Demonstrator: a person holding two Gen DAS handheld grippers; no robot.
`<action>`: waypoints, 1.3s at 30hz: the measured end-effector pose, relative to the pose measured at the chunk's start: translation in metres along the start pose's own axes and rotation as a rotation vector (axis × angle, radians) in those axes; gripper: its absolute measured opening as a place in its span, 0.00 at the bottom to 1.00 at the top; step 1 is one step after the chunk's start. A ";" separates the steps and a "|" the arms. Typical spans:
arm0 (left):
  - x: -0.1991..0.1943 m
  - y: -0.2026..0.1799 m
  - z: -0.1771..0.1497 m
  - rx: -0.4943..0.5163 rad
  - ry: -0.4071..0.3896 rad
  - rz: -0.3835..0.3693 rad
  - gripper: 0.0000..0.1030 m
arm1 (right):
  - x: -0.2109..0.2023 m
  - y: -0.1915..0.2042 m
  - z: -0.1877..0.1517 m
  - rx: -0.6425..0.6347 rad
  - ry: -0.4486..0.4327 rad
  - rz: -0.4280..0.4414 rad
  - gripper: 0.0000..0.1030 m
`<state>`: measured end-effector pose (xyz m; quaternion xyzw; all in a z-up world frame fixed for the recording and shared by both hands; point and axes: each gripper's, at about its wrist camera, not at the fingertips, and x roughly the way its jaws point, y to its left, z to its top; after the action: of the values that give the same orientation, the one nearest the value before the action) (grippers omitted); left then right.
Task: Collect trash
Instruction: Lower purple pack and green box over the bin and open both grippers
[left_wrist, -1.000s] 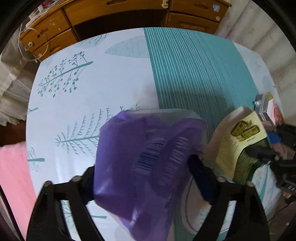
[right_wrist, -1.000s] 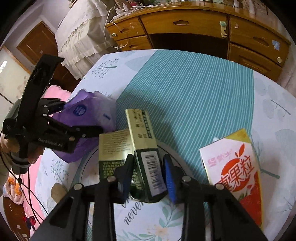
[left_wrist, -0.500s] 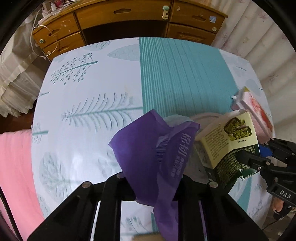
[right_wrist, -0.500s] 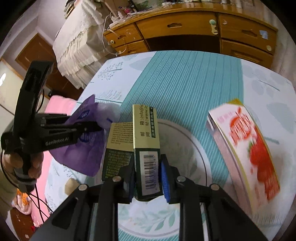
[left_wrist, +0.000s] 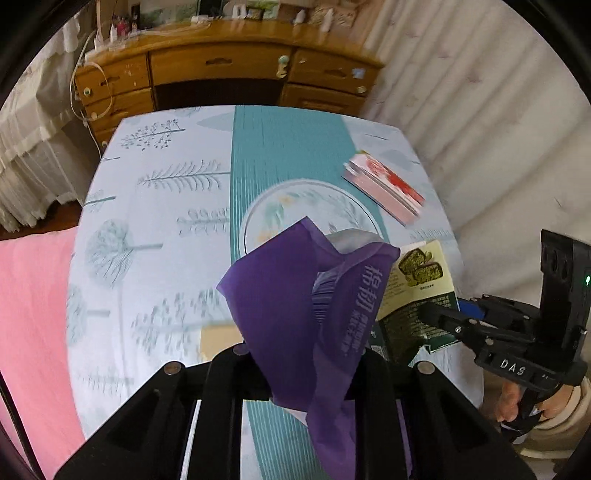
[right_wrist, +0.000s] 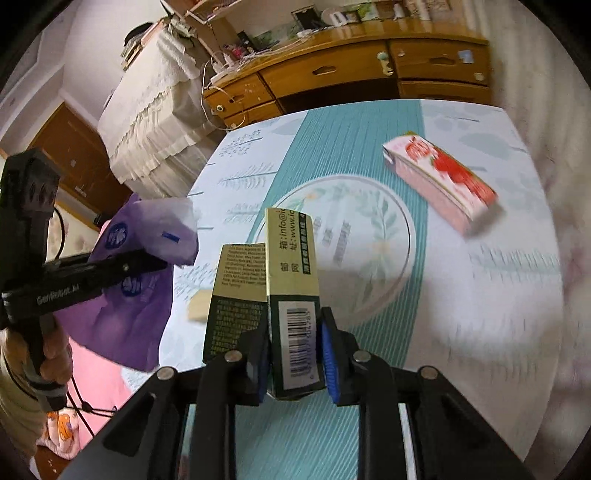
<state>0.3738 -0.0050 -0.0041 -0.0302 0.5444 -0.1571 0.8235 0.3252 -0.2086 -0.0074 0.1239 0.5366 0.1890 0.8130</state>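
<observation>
Trash is in both my claws, held up over the table. My left claw (left_wrist: 308, 373) is pinched tight on a crumpled purple wrapper (left_wrist: 317, 314) that sticks up between its jaws and drapes down over them. My right claw (right_wrist: 293, 362) is clamped on a green-and-cream carton (right_wrist: 291, 295), barcode side facing me, its opened flap hanging to the left of the grip. From each wrist view I can see the other claw beside mine, with a hand (right_wrist: 44, 354) wrapped round its handle.

Below them the table (left_wrist: 159, 229) wears a pale blue cloth printed with trees, a teal striped band down the middle and a round wreath design (right_wrist: 354, 251). A pink-and-red strawberry carton (right_wrist: 443, 181) lies on its side on the cloth, on the right and well apart from both claws. A small tan piece (left_wrist: 221, 341) lies on the cloth near the front edge; it is too blurred for me to tell what.

Beyond the table stands a wooden desk (left_wrist: 221, 74) with drawers and clutter on top. White lace-edged cloth (right_wrist: 155, 110) hangs at the left, pale curtains (left_wrist: 480, 129) at the right, and pink bedding (left_wrist: 33, 332) lies beside the table's left edge.
</observation>
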 end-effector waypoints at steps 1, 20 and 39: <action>-0.008 -0.004 -0.010 0.009 -0.007 -0.002 0.15 | -0.009 0.006 -0.012 0.012 -0.012 -0.006 0.23; -0.096 -0.016 -0.254 0.048 0.024 -0.096 0.15 | -0.084 0.114 -0.248 0.171 -0.021 -0.158 0.23; 0.099 0.010 -0.418 -0.173 0.201 0.024 0.16 | 0.111 0.034 -0.398 0.203 0.325 -0.240 0.23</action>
<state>0.0325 0.0260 -0.2636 -0.0786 0.6360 -0.1022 0.7608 -0.0077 -0.1296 -0.2414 0.1082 0.6878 0.0536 0.7158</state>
